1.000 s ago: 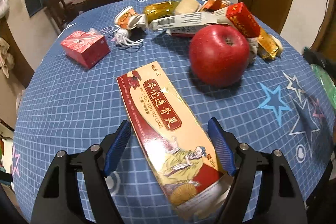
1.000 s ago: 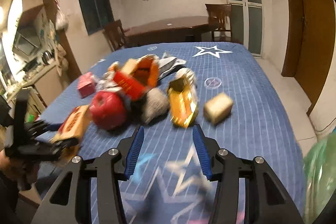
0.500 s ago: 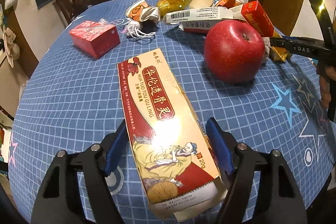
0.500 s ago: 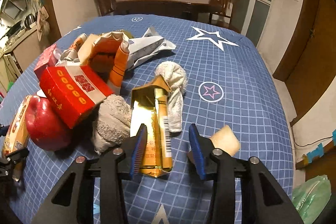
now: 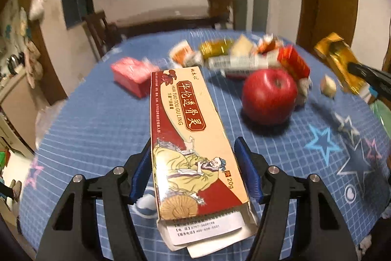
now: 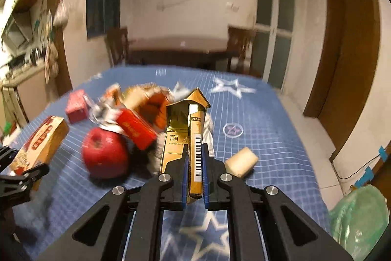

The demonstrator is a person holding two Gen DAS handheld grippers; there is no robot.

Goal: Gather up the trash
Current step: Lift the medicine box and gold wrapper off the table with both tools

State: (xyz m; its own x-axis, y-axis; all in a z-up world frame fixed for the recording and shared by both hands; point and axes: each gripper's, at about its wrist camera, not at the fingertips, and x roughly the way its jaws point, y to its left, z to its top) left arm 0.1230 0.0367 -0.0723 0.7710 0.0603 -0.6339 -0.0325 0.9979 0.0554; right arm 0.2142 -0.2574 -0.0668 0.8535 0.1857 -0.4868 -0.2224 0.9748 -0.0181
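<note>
Right gripper [image 6: 194, 177] has just clamped the gold carton [image 6: 187, 138] and lifted it off the cloth, right of the apple [image 6: 105, 153]. Left gripper [image 5: 193, 175], jaws closing, has raised the ointment box [image 5: 193, 151], left of the apple. Both pieces up; green bag [image 6: 356, 217] likely next.

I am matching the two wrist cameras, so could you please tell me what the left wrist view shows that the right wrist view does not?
Only the left wrist view shows the leaflet poking from the long box, between the closing left gripper jaws. Only the right wrist view shows the gold carton's barcode between the shut right gripper pads, and the green bag. Both show the apple, gold carton and blue tablecloth.
</note>
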